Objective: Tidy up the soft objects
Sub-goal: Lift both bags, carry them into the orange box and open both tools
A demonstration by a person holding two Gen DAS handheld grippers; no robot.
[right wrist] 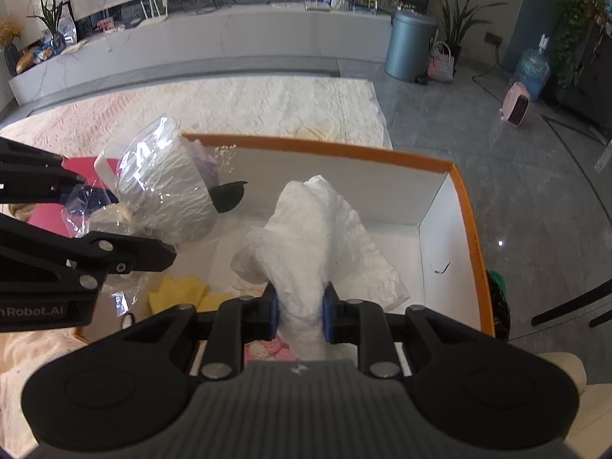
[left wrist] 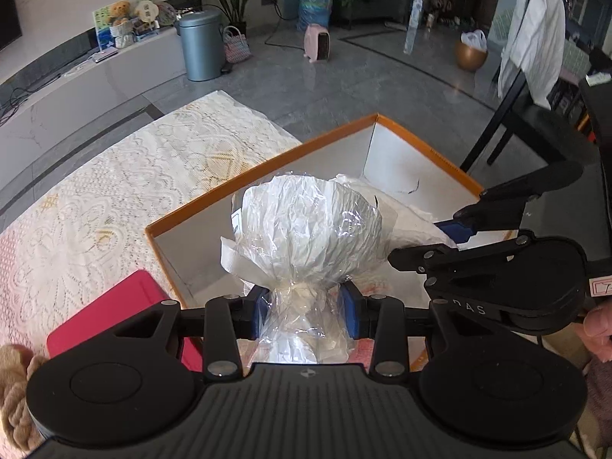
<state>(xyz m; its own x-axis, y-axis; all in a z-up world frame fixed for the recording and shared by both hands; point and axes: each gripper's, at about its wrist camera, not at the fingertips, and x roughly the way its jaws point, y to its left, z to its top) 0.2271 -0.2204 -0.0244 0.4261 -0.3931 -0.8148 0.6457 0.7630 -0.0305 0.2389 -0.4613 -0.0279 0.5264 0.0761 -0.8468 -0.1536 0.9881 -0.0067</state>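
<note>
Left wrist view: my left gripper (left wrist: 306, 311) pinches the tied neck of the wrapped bouquet (left wrist: 306, 225), so its bulky head hangs forward over the orange-rimmed box (left wrist: 267, 160), I think ready for lowering in. Right wrist view: my right gripper (right wrist: 300, 311) holds the white crumpled cloth (right wrist: 313, 229) between narrow fingers, low inside the box, beside the bouquet, probably to keep both apart.

A home living room: a low TV console (right wrist: 229, 34) along the wall with plush toys (left wrist: 122, 13), a pedal bin (left wrist: 201, 46), potted plants (right wrist: 455, 19), a water jug (left wrist: 314, 7), what looks like a small pink heater (left wrist: 317, 42), and a lace-covered table (left wrist: 114, 176).
</note>
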